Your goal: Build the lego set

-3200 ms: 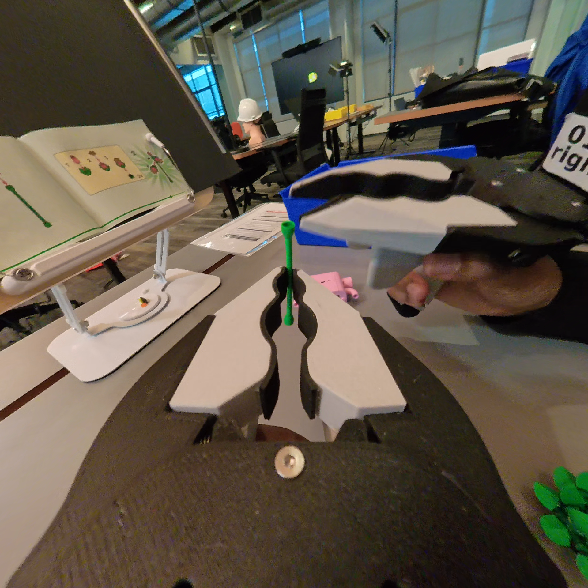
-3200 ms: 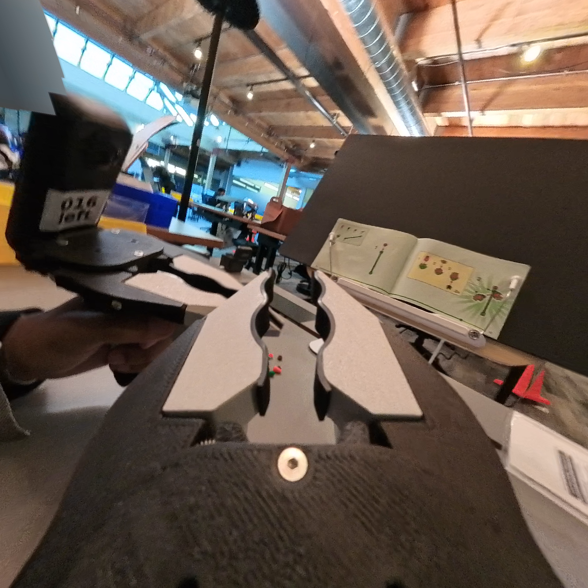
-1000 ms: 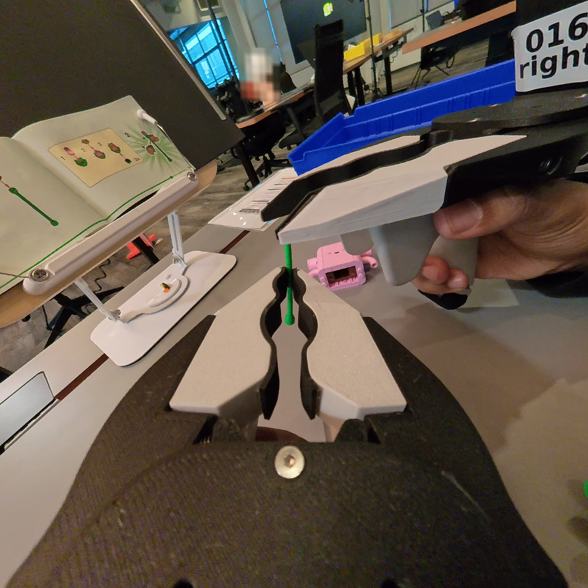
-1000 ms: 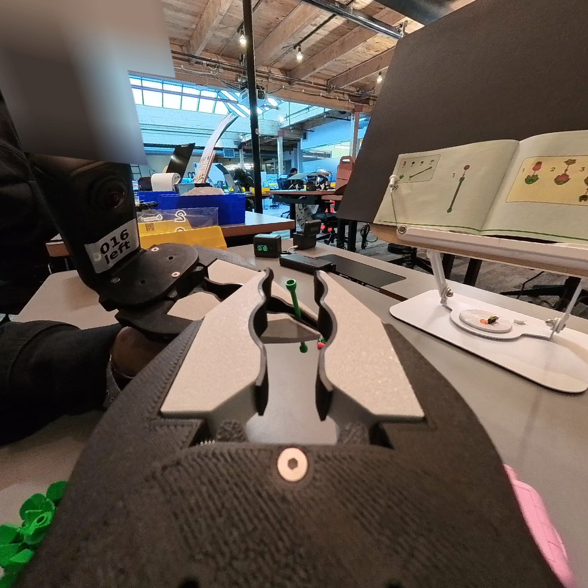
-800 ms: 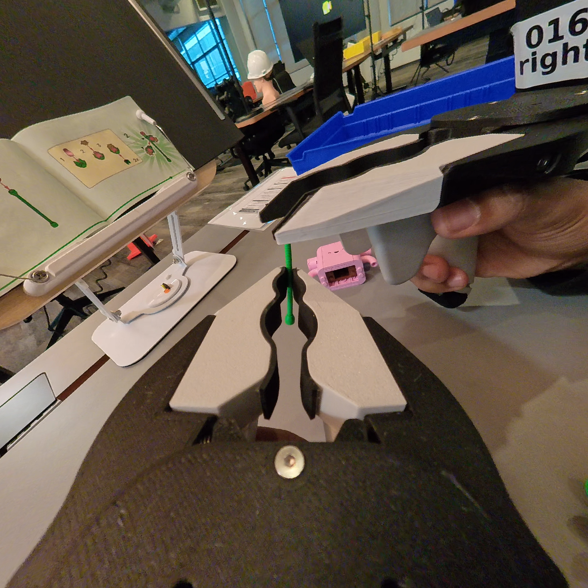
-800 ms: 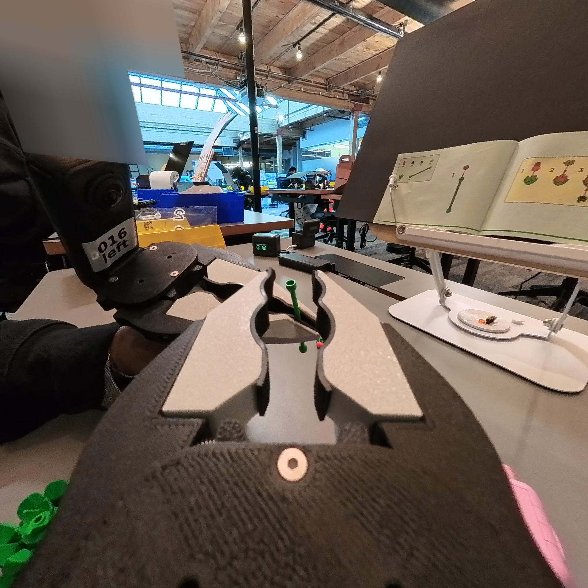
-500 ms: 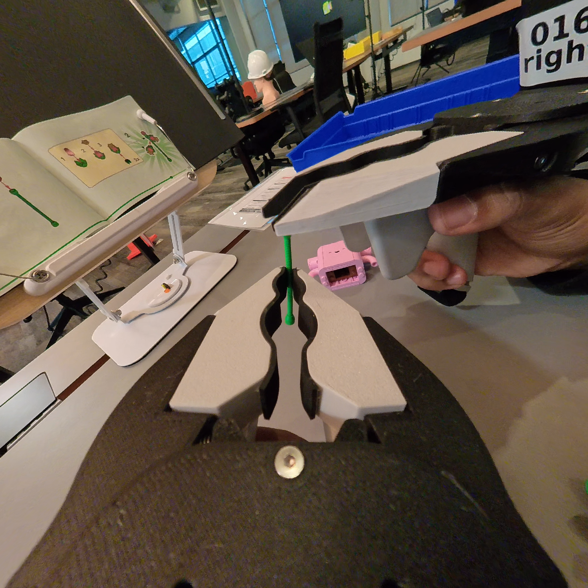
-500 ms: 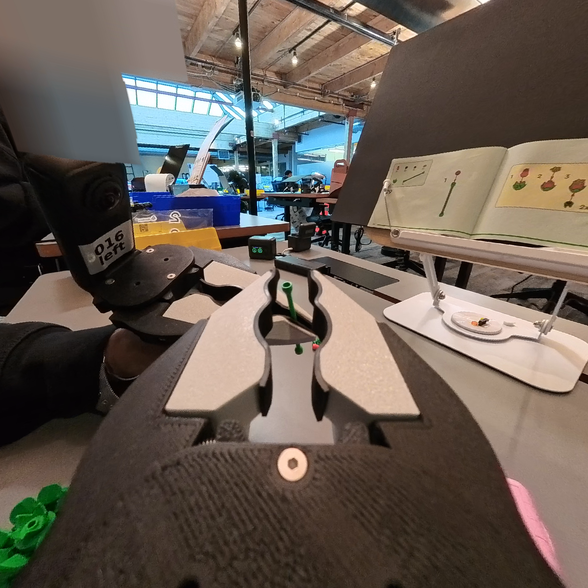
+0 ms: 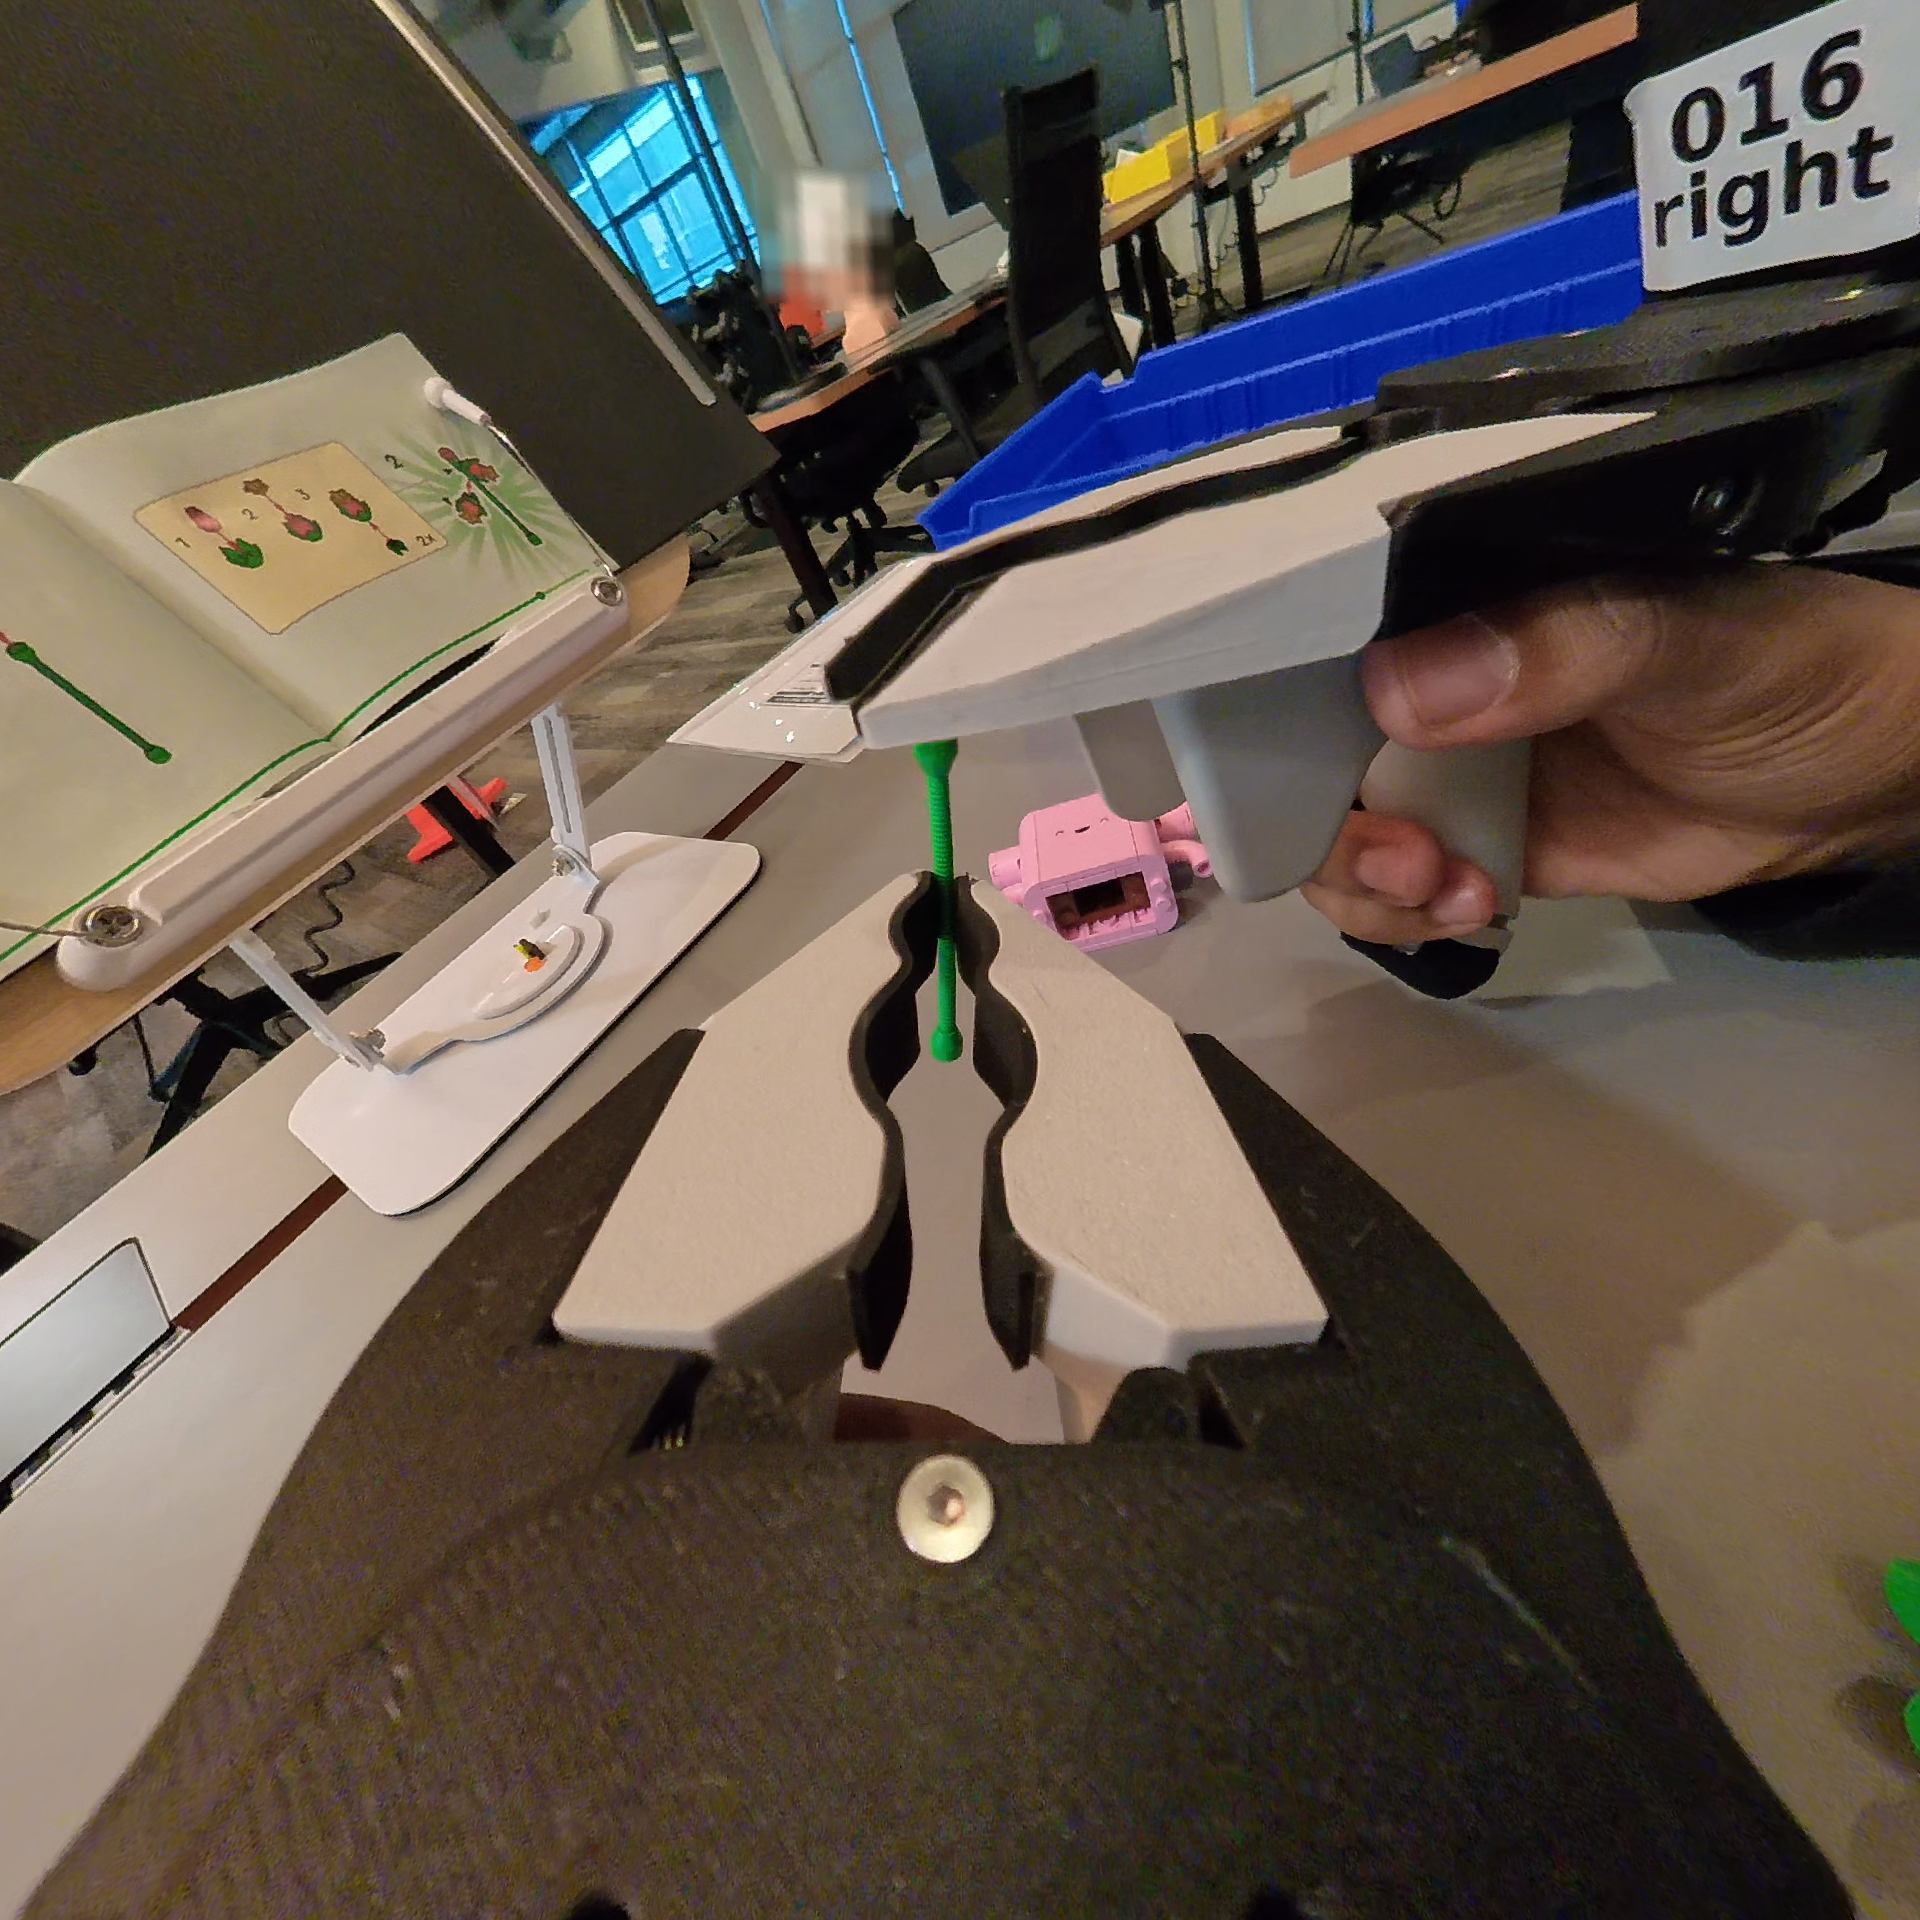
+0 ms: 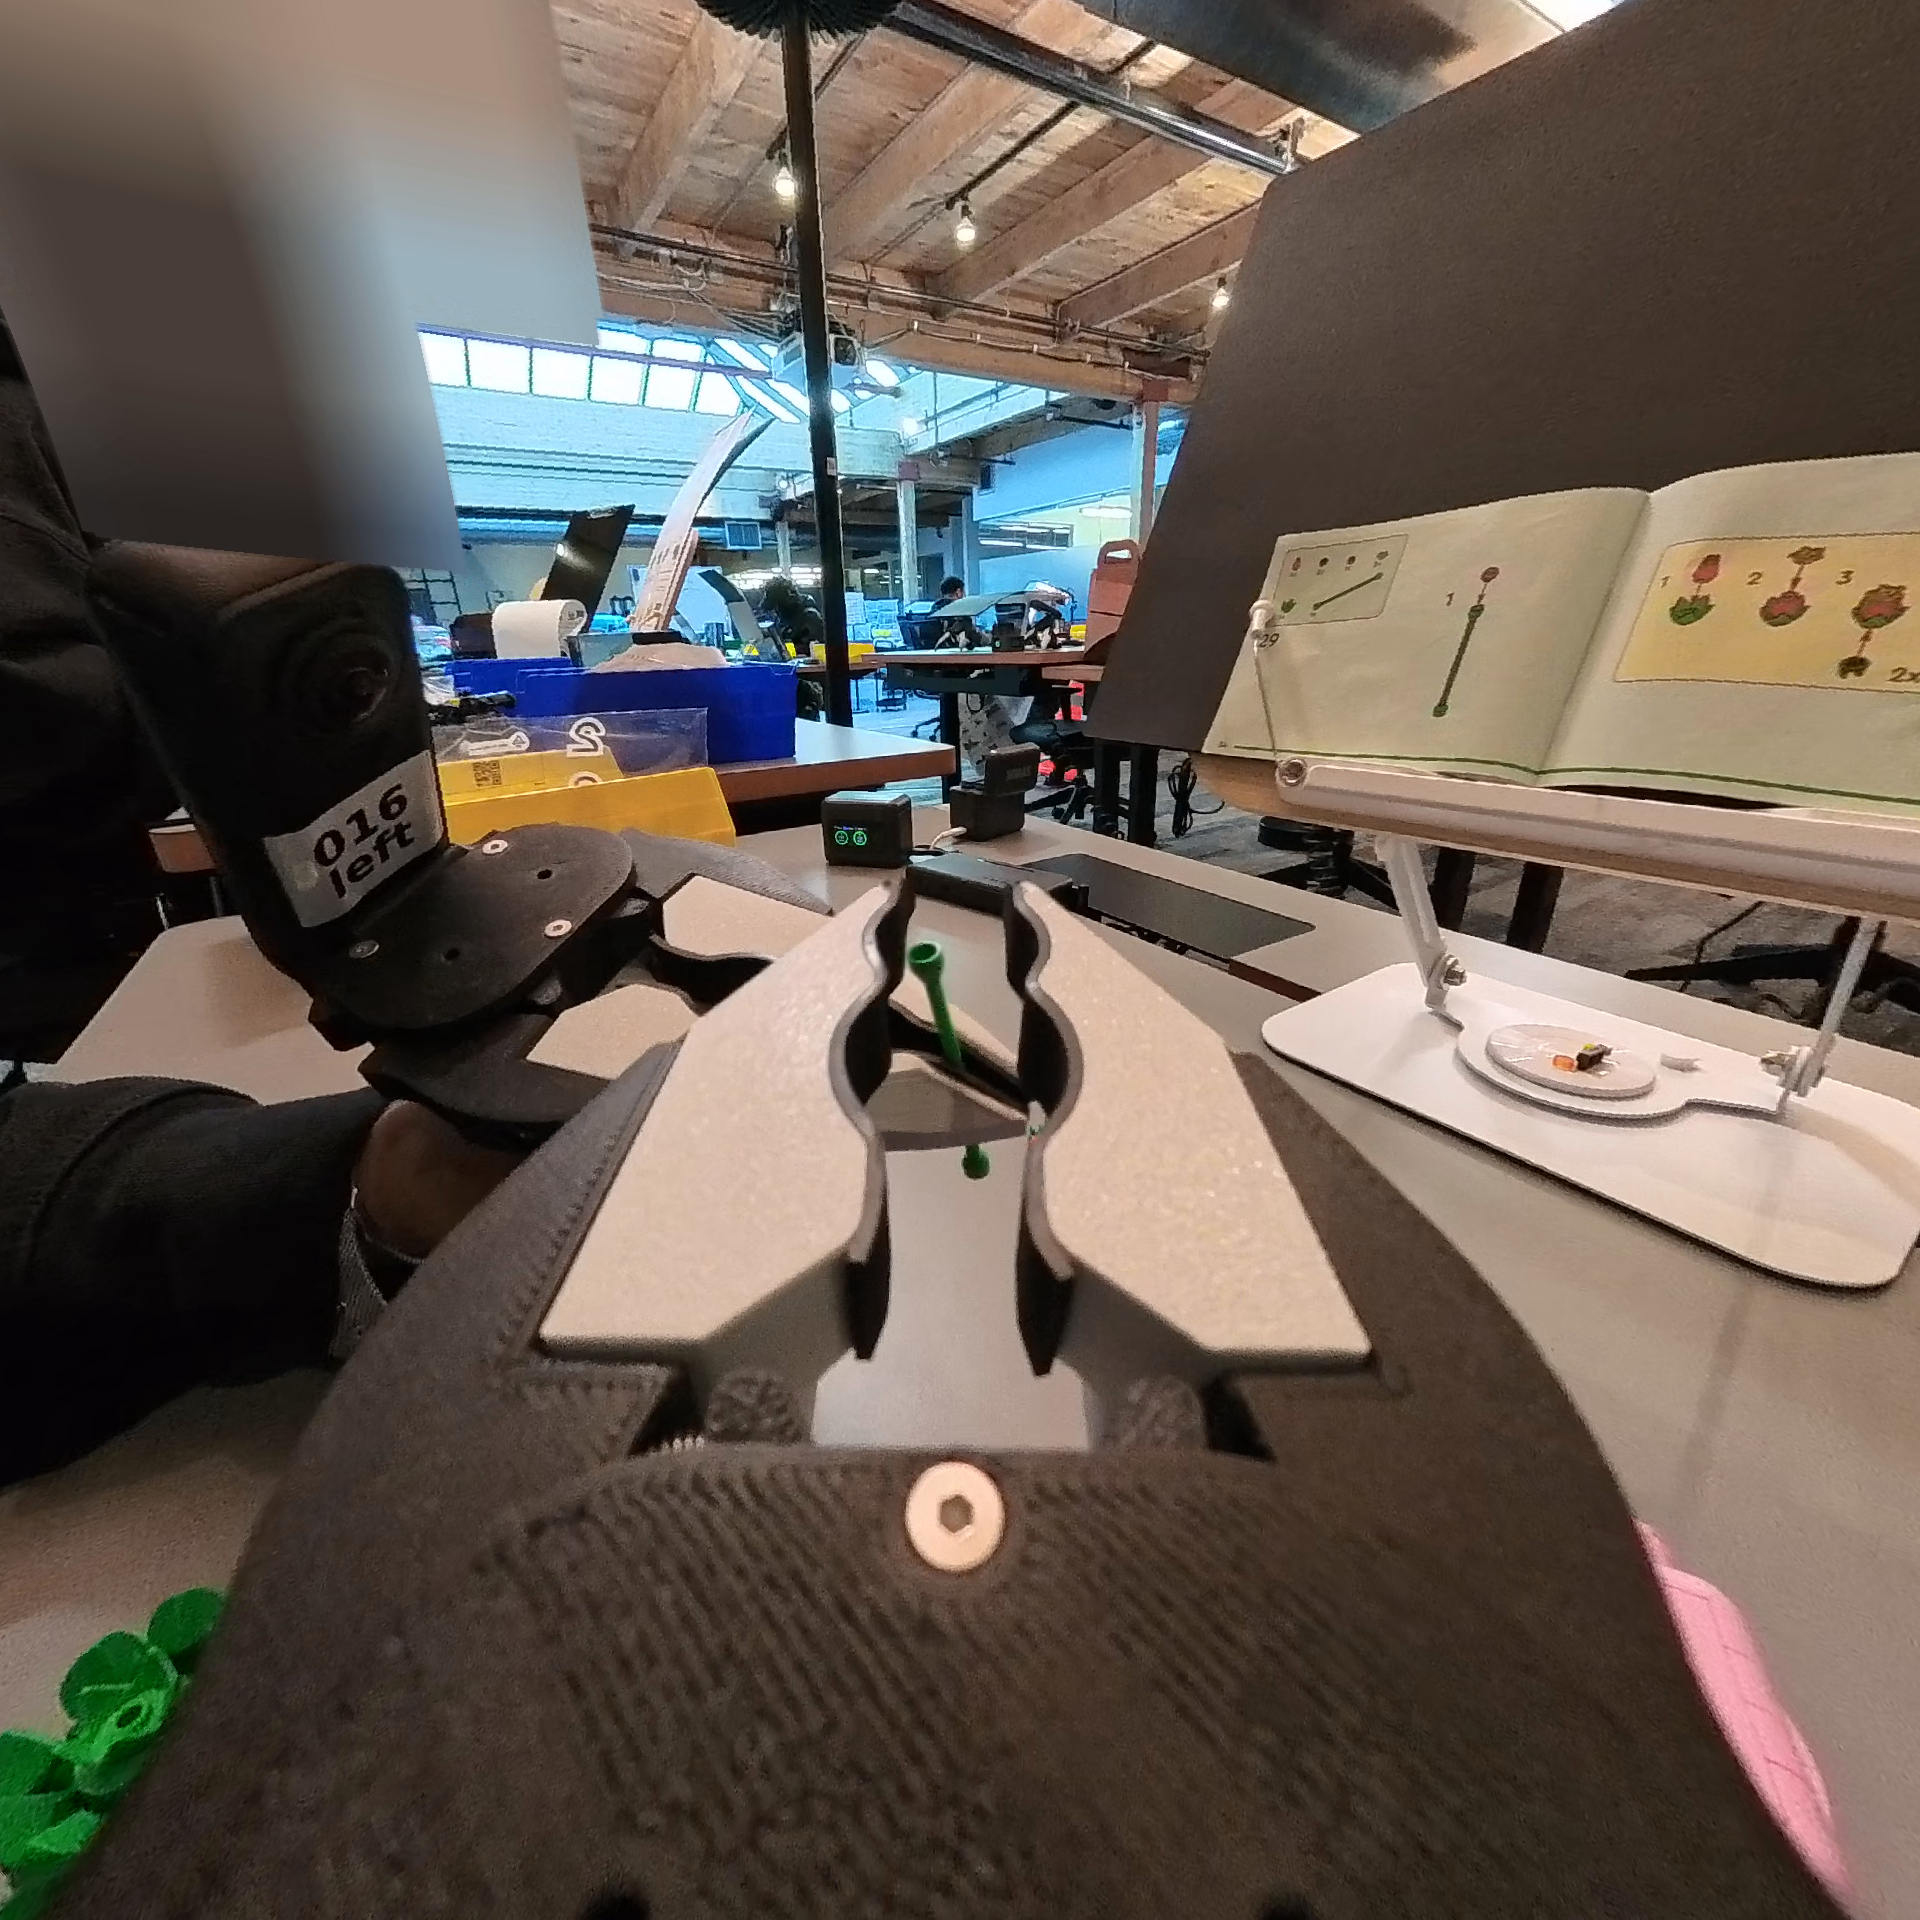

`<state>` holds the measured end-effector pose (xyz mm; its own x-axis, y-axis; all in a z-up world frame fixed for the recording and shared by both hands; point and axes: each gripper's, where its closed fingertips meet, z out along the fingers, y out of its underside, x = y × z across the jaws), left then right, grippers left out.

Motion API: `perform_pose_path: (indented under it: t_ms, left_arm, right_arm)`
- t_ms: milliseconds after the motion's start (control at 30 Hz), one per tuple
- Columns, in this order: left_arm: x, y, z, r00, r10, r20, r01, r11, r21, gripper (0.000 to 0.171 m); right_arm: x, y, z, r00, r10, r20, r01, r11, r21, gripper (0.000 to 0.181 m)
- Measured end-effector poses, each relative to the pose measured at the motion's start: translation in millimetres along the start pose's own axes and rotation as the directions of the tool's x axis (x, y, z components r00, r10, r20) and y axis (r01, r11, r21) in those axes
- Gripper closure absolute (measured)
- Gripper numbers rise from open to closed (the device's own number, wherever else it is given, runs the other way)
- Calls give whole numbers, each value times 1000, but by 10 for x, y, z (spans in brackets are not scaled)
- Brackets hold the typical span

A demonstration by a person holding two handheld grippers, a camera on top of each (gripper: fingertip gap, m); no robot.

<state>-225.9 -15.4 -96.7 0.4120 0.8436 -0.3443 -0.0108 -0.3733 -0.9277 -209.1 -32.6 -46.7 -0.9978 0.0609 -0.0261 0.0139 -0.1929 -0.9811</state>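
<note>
Open workshop w/ timber ceiling and rows of benches behind; up front a grey desk (image 9: 1558, 1195) carries an instruction booklet (image 9: 239, 582) on a white stand (image 9: 540, 1039), a pink lego box-figure (image 9: 1091, 873) and a blue bin (image 9: 1299, 353) farther back.

Left tool (image 9: 943, 935) is narrow, tips pinched on a thin green stem (image 9: 943, 862), held upright above the desk, ball end hanging below the tips. Right tool (image 10: 951, 997) stands wide, holding nothing; in the left wrist view it sits level just above the stem's top cup, which meets its underside. In the right wrist view the stem (image 10: 945, 1029) shows between its open fingers.

Step in hand, by my read: handing over or regripping the stem, per the booklet's stem page. To do it well: keep left grip steady, centre the stem between right fingers, close on the upper shaft below the cup, then let go left. Thin part, may twist or slip if pinched off-centre. Green leaf pieces (image 10: 94, 1704) lie near, bottom left.
</note>
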Motion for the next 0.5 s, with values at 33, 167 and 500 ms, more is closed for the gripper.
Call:
perform_pose_path:
  t_ms: [33, 167, 500]
  left_arm:
    - [2, -4, 0, 1000, 2, 0, -2, 1000, 1, 171]
    - [-9, -25, -13, 1000, 5, 7, -5, 1000, 10, 171]
    - [10, -80, -38, 1000, 22, 8, -23, 999, 35, 171]
  right_arm:
    - [5, -9, -4, 1000, 4, -1, -4, 1000, 5, 165]
    - [31, -41, -22, 1000, 19, -7, -19, 1000, 23, 166]
    - [38, -54, -31, 1000, 16, -10, -16, 999, 30, 167]
